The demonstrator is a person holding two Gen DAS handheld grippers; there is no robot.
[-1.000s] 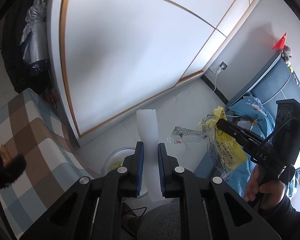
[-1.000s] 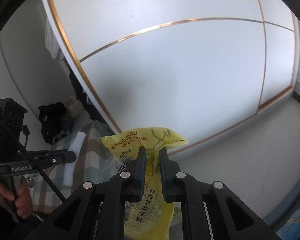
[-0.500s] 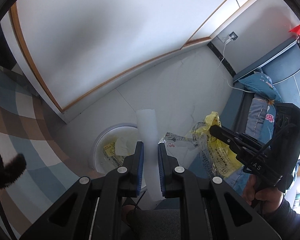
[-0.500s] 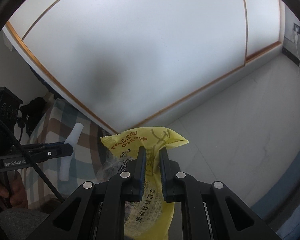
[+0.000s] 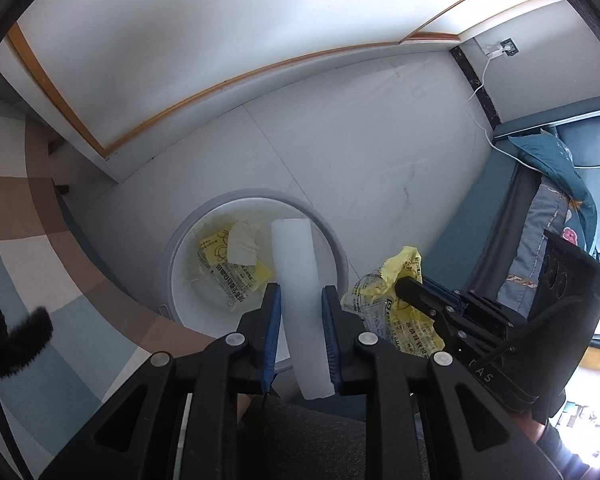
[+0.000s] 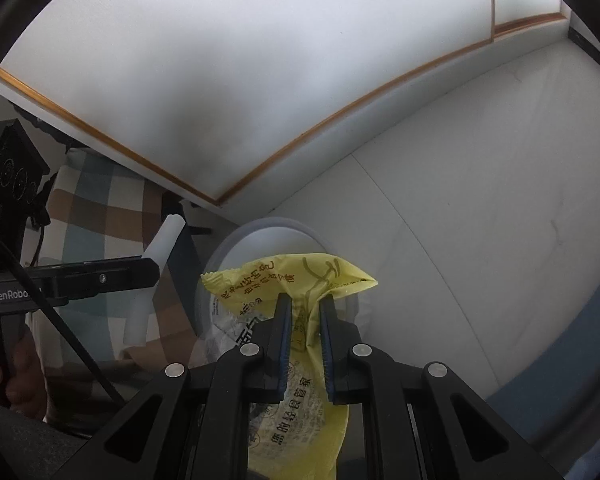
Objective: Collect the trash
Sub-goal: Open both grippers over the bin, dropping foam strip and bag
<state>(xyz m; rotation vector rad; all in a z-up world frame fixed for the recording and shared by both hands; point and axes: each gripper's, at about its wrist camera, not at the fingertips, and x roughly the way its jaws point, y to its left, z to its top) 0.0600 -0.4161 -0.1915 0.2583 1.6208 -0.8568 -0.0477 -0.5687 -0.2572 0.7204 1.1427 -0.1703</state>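
Observation:
A white foam strip (image 5: pixel 296 272) stands between the blue pads of my left gripper (image 5: pixel 301 300). Its jaws are opening, and the pads still touch the strip's sides. The strip hangs over a round white bin (image 5: pixel 260 196) on the floor. Inside lie a yellow wrapper (image 5: pixel 224 272) and a crumpled tissue (image 5: pixel 242 242). My right gripper (image 6: pixel 305 308) is shut on a yellow and clear printed wrapper (image 6: pixel 284 276), held just above the bin's rim (image 6: pixel 268 226). From the left wrist view, the right gripper (image 5: pixel 410 284) sits beside the bin's right edge.
A checked blanket (image 5: pixel 20 240) covers a bed left of the bin. A white wardrobe with wood trim (image 5: pixel 180 40) stands behind it. Blue bedding (image 5: pixel 540 200) lies to the right, with a white cable from a wall socket (image 5: pixel 508 46). A grey trouser knee (image 5: pixel 300 440) is below the grippers.
Both grippers have tipped downward and sunk toward the bin, which now lies right under them. The left jaws stand a little wider around the foam strip. The right grip is unchanged.

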